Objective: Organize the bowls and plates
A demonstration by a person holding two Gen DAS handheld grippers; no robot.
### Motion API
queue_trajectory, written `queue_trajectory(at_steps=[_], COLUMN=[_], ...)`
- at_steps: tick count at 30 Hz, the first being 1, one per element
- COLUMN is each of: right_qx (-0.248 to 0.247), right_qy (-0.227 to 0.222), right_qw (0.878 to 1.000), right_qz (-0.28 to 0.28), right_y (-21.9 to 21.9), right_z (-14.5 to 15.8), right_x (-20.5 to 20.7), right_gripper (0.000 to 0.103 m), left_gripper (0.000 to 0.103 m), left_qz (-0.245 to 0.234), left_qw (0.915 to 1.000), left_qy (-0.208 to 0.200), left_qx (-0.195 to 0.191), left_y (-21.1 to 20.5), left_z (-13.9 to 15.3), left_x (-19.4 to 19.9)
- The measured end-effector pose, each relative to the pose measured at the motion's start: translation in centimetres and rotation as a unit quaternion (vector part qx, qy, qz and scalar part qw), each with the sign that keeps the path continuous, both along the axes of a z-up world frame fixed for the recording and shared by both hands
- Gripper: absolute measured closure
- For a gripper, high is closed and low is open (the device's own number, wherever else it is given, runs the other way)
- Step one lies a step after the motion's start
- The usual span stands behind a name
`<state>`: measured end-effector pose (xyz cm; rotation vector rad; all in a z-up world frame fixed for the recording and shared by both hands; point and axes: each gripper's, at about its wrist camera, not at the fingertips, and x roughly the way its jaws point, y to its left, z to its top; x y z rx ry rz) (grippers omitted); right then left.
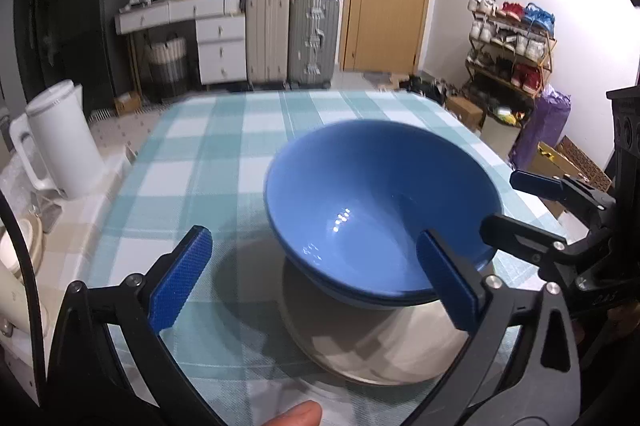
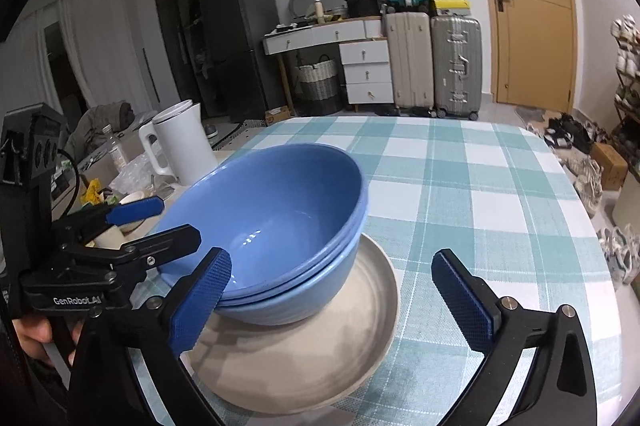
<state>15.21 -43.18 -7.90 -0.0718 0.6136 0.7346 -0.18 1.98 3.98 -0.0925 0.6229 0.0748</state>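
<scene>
Two blue bowls (image 1: 376, 201) sit nested, tilted, on a beige plate (image 1: 372, 346) on the checked tablecloth; they also show in the right wrist view (image 2: 276, 226), on the plate (image 2: 320, 354). My left gripper (image 1: 316, 280) is open, its right finger inside the upper bowl's near rim and its left finger outside over the cloth. My right gripper (image 2: 340, 298) is open and empty, its left finger by the bowls' near side, its right finger over the cloth. Each gripper shows in the other's view, the right one (image 1: 520, 201) and the left one (image 2: 160, 222).
A white kettle (image 1: 64, 141) stands on a cluttered side surface left of the table (image 1: 224, 153). Beige dishes (image 1: 16, 250) lie near it. Suitcases, drawers, a door and a shoe rack are behind the table.
</scene>
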Motion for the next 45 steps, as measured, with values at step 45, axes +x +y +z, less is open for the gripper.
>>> queue_trajectory(at_steps=[45], right_qx=[0.071], right_qy=[-0.098], right_qw=[0.990], right_qz=[0.074], right_y=[-8.0], right_z=[-3.3], right_x=[-3.6], right_gripper=[0.001], left_gripper=[0.001], left_qz=[-0.061], left_qw=[0.9945], left_qy=[-0.085], left_qx=[-0.009], left_y=[3.2], left_z=[-4.4], left_x=[-5.8])
